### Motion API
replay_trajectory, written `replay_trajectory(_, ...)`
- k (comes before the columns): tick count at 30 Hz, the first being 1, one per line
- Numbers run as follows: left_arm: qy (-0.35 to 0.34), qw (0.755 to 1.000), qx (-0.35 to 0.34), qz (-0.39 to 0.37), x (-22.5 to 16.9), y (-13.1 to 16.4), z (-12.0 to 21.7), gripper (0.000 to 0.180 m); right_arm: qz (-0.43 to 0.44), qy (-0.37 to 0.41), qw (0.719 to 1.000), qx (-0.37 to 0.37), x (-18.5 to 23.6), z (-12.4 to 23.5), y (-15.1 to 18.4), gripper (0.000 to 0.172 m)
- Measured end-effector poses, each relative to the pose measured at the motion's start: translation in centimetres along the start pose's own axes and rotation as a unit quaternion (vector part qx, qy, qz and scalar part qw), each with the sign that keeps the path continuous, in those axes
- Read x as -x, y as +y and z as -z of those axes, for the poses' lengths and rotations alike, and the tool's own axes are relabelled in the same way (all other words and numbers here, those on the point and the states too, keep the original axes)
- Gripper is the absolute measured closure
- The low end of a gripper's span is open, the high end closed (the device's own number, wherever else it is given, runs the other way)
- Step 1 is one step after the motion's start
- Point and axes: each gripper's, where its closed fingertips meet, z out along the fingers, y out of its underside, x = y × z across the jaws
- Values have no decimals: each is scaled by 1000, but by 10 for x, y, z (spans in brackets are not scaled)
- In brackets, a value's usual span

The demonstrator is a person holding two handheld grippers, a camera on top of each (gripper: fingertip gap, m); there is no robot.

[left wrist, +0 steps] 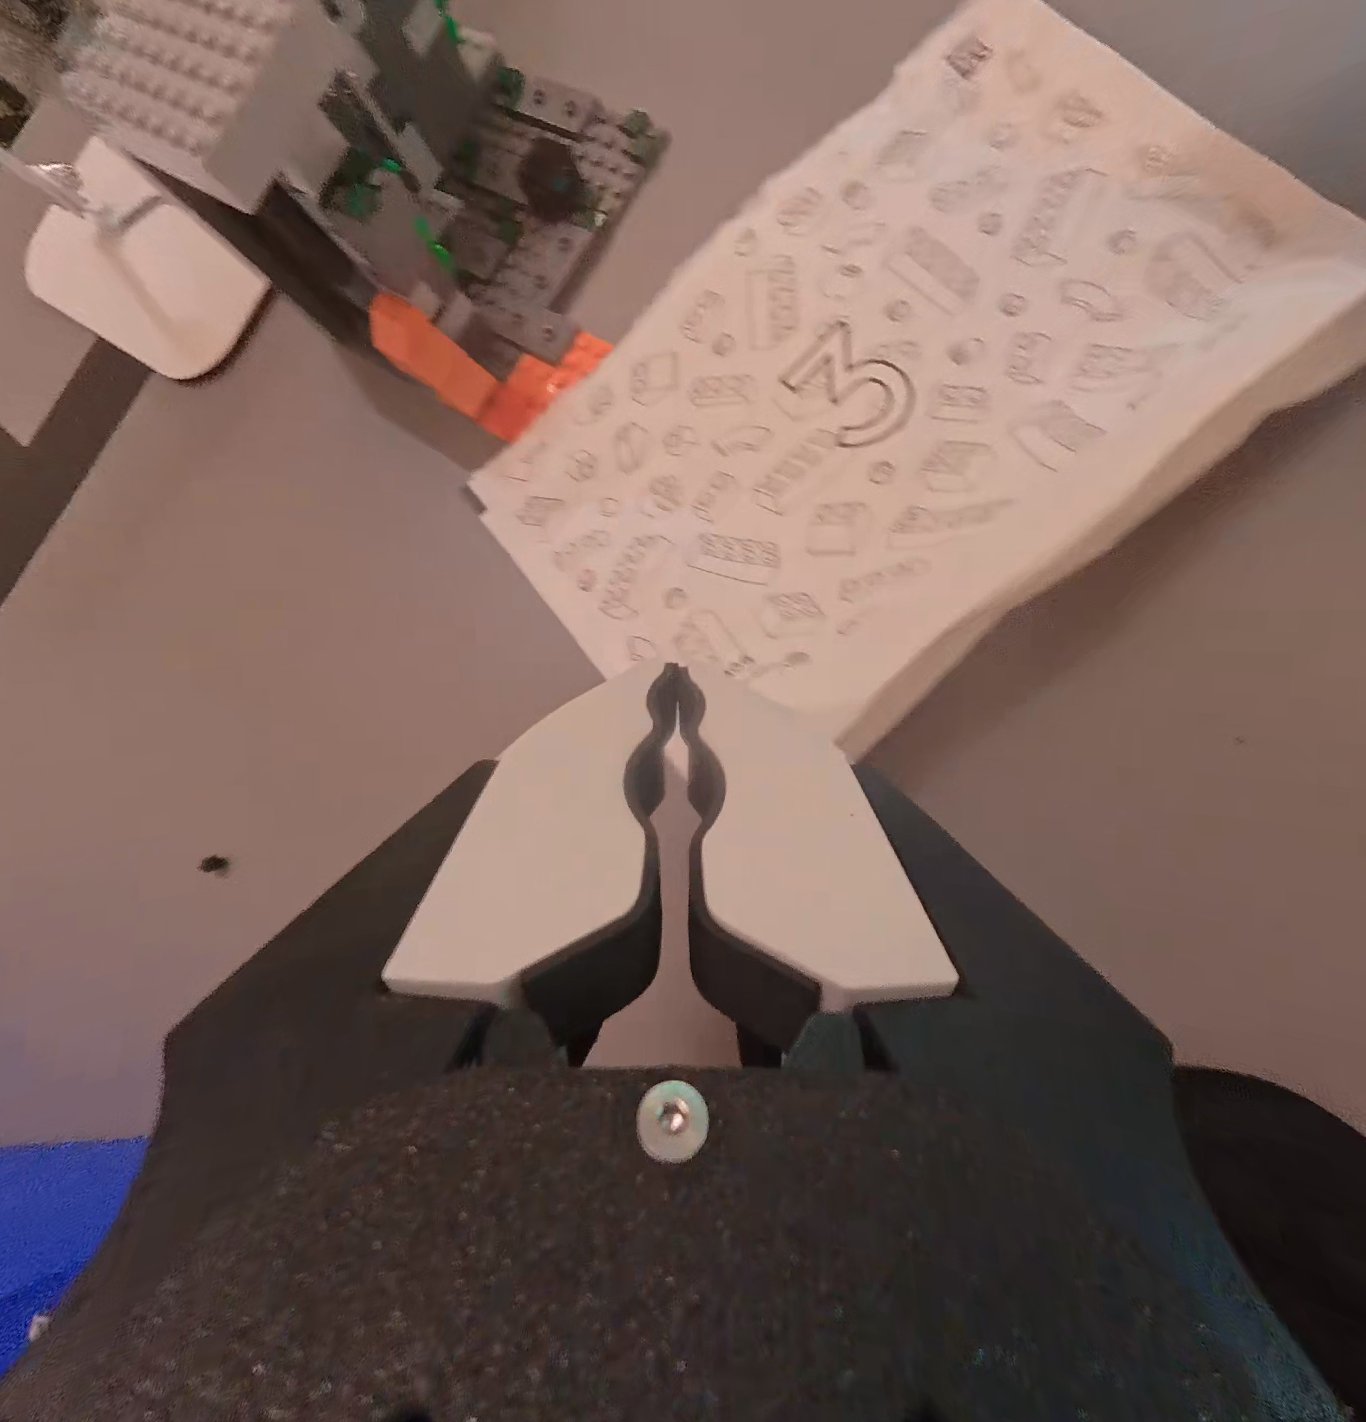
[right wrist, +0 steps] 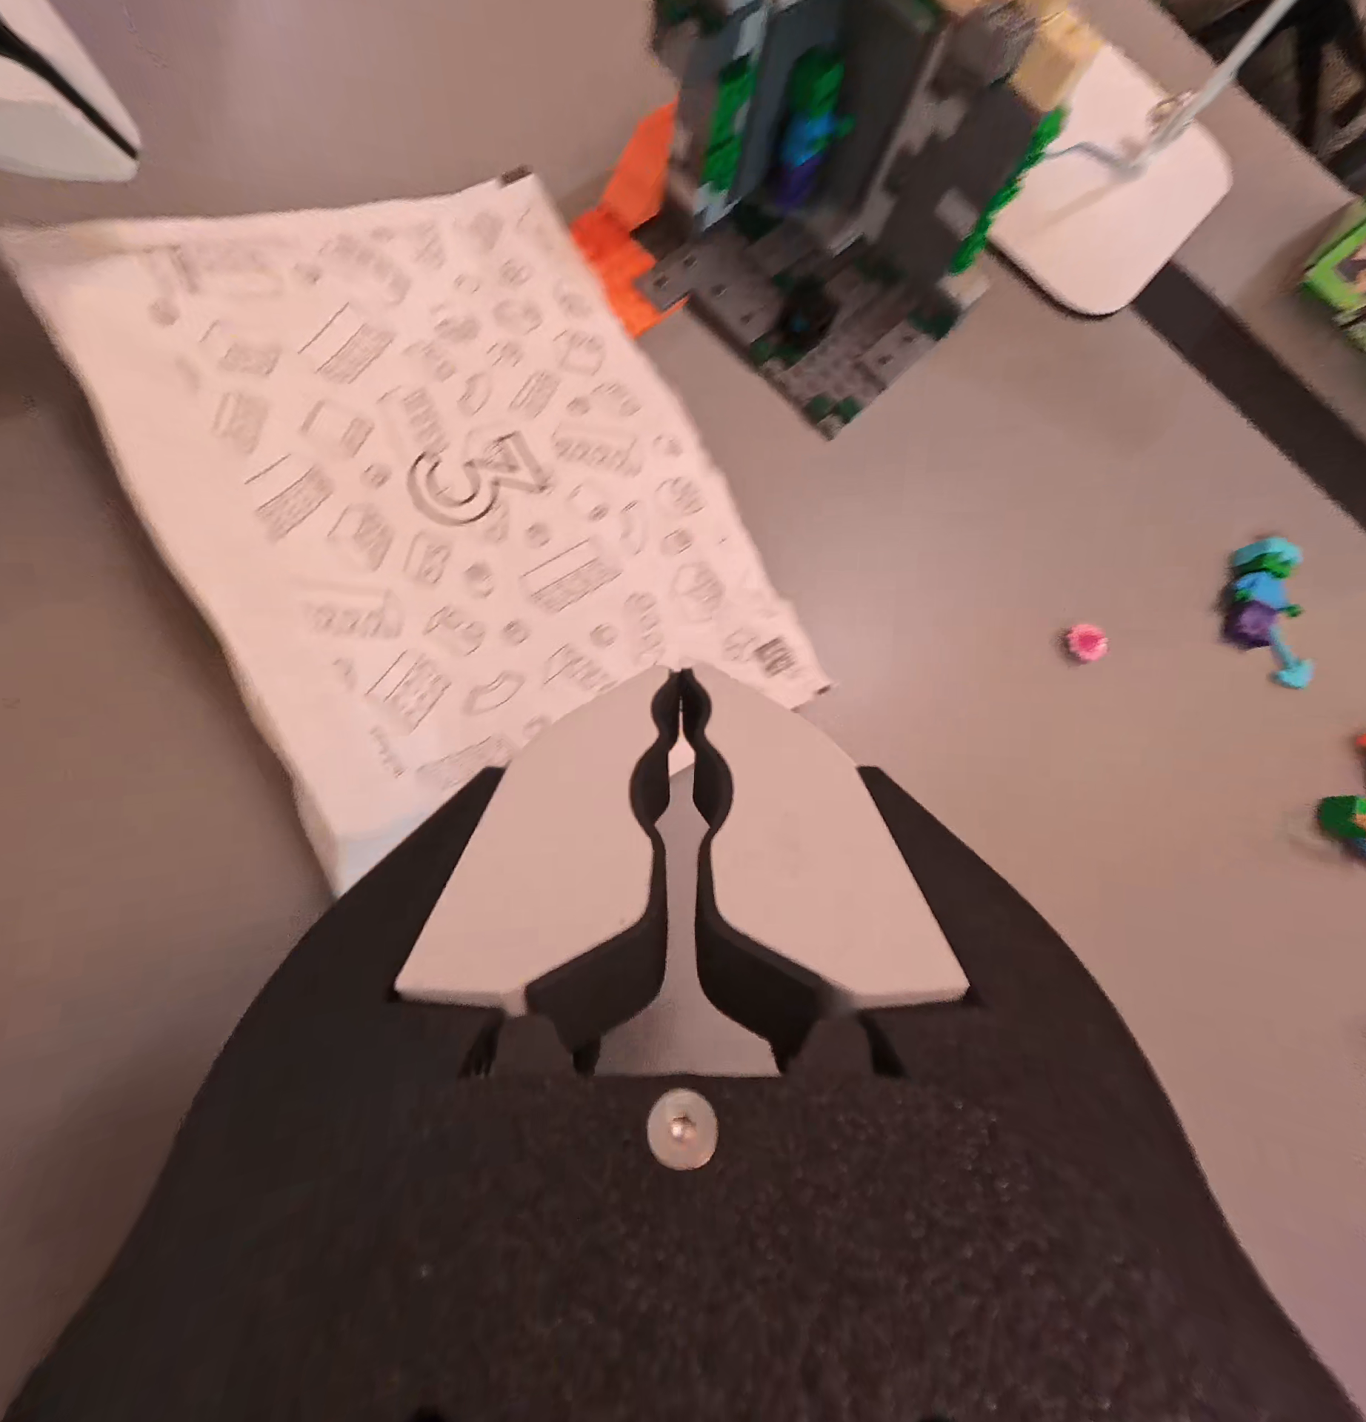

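Note:
A white paper bag (left wrist: 934, 369) printed with grey brick drawings lies on the grey table (left wrist: 241, 654). My left gripper (left wrist: 674, 673) is shut, its fingertips together over the bag's near corner. My right gripper (right wrist: 681, 677) is shut too, its tips over the bag (right wrist: 372, 462) close to the bag's right corner. Whether either pair of pads pinches the paper is not clear. The left gripper also shows in the right wrist view (right wrist: 49, 92) at the top left, beyond the bag's far corner.
A grey, green and orange brick model (right wrist: 834, 192) stands behind the bag, also in the left wrist view (left wrist: 449, 231). A white stand base (right wrist: 1103, 223) sits beside it. A pink piece (right wrist: 1085, 642), a blue-green figure (right wrist: 1265, 600) and loose bricks (right wrist: 1357, 831) lie at the right. The right tips stand about 20 cm off the pink piece (right wrist: 1085, 642).

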Motion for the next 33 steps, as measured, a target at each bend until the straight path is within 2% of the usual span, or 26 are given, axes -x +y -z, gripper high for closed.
replay_trajectory(5, 4, 1000, 18, -15, -25, 9, 6, 180, 20, -29, 999, 19, 39, 12, 16, 172)
replay_trajectory(11, -17, 999, 26, -12, -32, 16, 5, 180, 20, -25, 999, 12, 58, 24, 16, 172)
replay_trajectory(26, -47, 999, 10, -4, -31, 13, 26, 180, 0, -23, 1000, -2, 60, 28, 21, 172)
replay_trajectory(33, -40, 996, -46, 61, -32, 5, 34, 180, -23, -17, 1000, -9, 50, 33, 29, 172)
